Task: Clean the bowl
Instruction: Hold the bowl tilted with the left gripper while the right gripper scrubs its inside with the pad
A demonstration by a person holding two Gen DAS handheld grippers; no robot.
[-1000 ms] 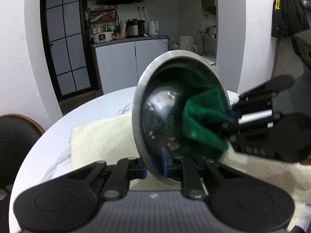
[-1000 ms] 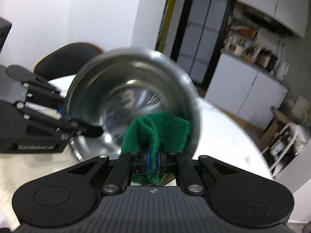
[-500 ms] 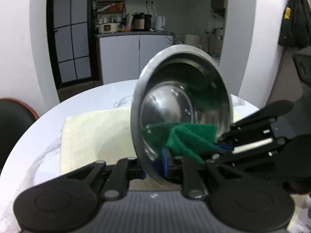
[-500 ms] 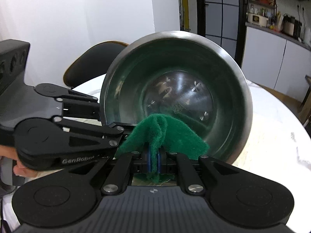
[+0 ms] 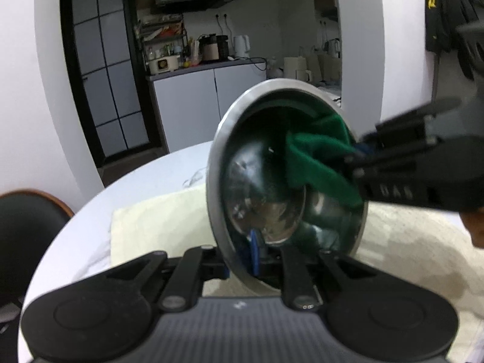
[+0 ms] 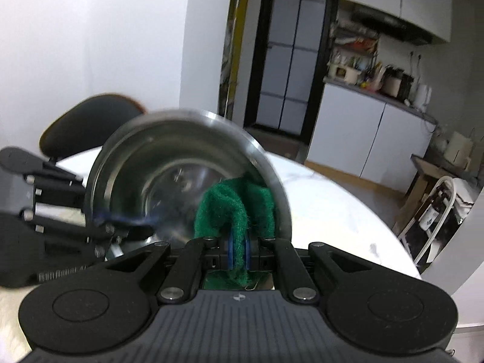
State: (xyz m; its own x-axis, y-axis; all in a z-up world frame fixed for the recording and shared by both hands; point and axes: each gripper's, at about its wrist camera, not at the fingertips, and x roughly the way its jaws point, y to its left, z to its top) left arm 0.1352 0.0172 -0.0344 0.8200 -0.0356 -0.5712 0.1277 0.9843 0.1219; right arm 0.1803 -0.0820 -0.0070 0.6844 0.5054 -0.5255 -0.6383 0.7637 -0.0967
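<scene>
A shiny steel bowl (image 5: 257,199) is held tilted on its side above the table, its opening facing right. My left gripper (image 5: 242,257) is shut on the bowl's lower rim. My right gripper (image 6: 238,249) is shut on a folded green scouring pad (image 6: 236,208) and presses it against the bowl's (image 6: 169,187) inner wall on the right. In the left wrist view the pad (image 5: 317,163) sits in the bowl's upper right, with the right gripper (image 5: 357,154) reaching in from the right.
A round white table (image 6: 332,211) carries a cream cloth (image 5: 157,227) under the bowl. A black chair (image 6: 87,124) stands at the table's far side. Kitchen cabinets (image 5: 208,103) and a dark glass door (image 5: 103,75) are behind.
The pad has swept from the bowl's lower part up to its upper right wall. The bowl has turned a little in the left gripper's hold.
</scene>
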